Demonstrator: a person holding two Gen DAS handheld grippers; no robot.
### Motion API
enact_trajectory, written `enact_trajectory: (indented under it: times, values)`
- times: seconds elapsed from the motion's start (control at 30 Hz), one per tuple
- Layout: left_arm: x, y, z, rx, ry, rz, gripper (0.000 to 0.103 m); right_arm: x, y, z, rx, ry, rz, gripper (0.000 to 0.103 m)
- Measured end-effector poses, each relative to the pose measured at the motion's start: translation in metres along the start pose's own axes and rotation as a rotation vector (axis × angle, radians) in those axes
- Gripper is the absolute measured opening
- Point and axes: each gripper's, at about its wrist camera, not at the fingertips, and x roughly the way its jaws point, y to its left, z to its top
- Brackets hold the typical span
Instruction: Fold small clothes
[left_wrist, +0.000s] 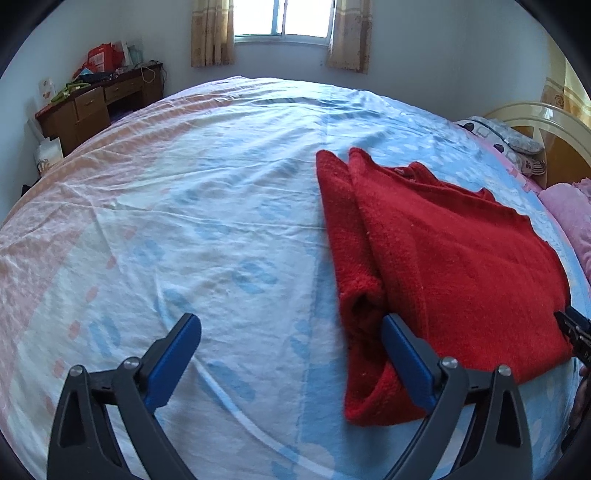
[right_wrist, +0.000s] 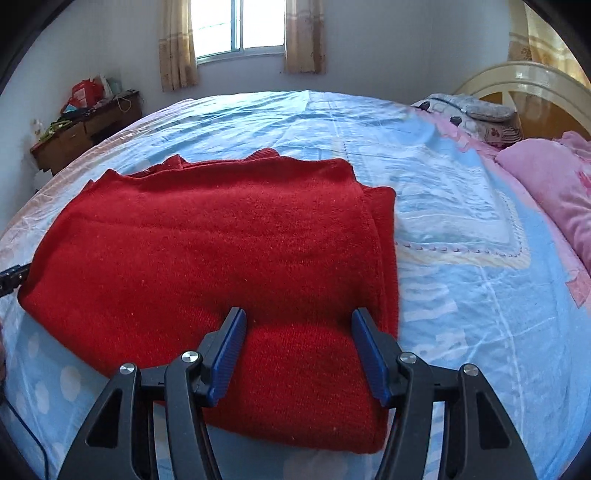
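A red knitted sweater (left_wrist: 454, 266) lies folded on the bed, with a sleeve folded along its left side. My left gripper (left_wrist: 290, 321) is open wide over bare sheet, its right fingertip (left_wrist: 391, 328) at the sleeve's near edge. In the right wrist view the sweater (right_wrist: 221, 236) fills the middle. My right gripper (right_wrist: 299, 314) stands open over its near right corner, the knit flat under the jaws and neither pad pressing on it. Part of the right gripper's dark frame (left_wrist: 572, 332) shows at the sweater's right edge.
The bed sheet (left_wrist: 221, 221) is blue and white with a pink band at the left. A pink blanket (right_wrist: 554, 192), pillows (right_wrist: 472, 114) and a headboard (right_wrist: 535, 85) are at the right. A cluttered wooden desk (left_wrist: 96, 103) stands by the far wall, below a curtained window (left_wrist: 284, 18).
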Motion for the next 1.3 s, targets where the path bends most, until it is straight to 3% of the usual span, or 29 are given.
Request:
enact_trajectory:
  times: [0.2, 0.73, 1.03, 1.3]
  values:
    - [-0.003, -0.001, -0.004, 0.027, 0.003, 0.005, 0.1, -0.003, 0.006, -0.005, -0.008, -0.031, -0.051, 0.06]
    - [-0.014, 0.019, -0.008, 0.084, 0.019, 0.0, 0.1, -0.02, 0.021, 0.001, -0.057, 0.015, -0.102, 0.066]
    - [-0.015, 0.028, 0.007, 0.174, 0.009, 0.064, 0.1, -0.045, 0.073, 0.005, -0.191, -0.073, -0.069, 0.066]
    - [-0.023, 0.041, 0.021, 0.168, 0.01, 0.054, 0.1, -0.054, 0.15, -0.003, -0.443, -0.158, -0.033, 0.066]
